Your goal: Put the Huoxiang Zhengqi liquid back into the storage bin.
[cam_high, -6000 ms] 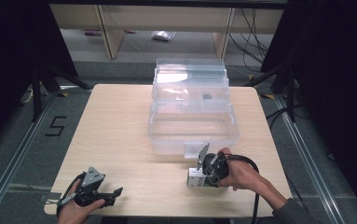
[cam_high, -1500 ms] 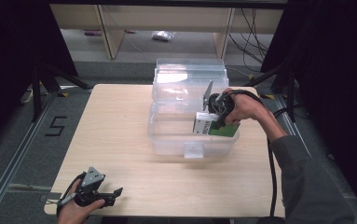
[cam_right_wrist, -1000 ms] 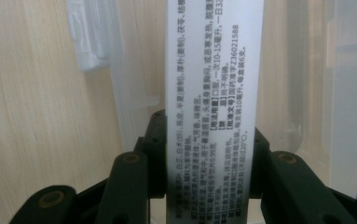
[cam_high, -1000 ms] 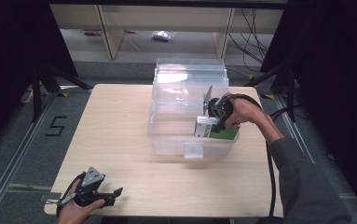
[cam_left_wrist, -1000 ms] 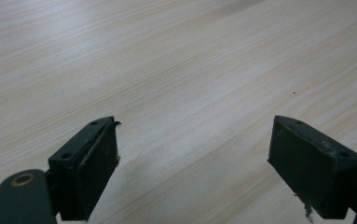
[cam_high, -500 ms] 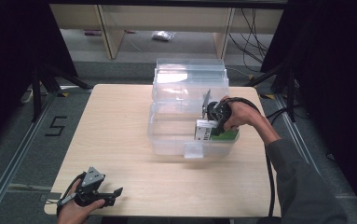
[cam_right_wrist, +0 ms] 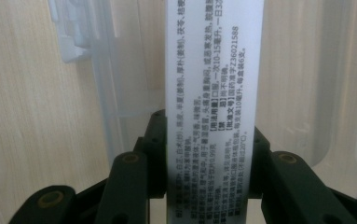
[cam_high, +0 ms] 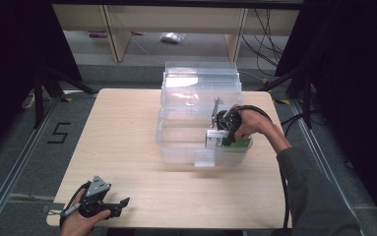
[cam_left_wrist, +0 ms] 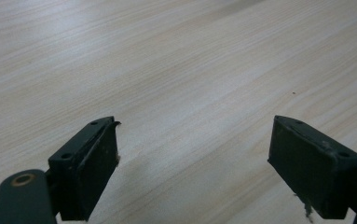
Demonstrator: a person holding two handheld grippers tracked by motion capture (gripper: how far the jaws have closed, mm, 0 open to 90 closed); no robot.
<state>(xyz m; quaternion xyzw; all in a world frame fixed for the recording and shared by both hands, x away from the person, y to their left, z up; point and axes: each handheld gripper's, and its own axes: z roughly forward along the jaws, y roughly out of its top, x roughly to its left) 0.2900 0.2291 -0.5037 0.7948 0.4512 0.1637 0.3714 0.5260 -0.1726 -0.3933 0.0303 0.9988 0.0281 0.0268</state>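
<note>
Since the earlier frames, my right claw has carried the green-and-white box from the counter's front edge into the clear bin. Left to right: my left claw rests at the near left corner, jaws wide, holding nothing. My right claw stays clamped on the box, low inside the bin's front compartment. Transport is done; release and withdrawal remain, in my judgement.
</note>
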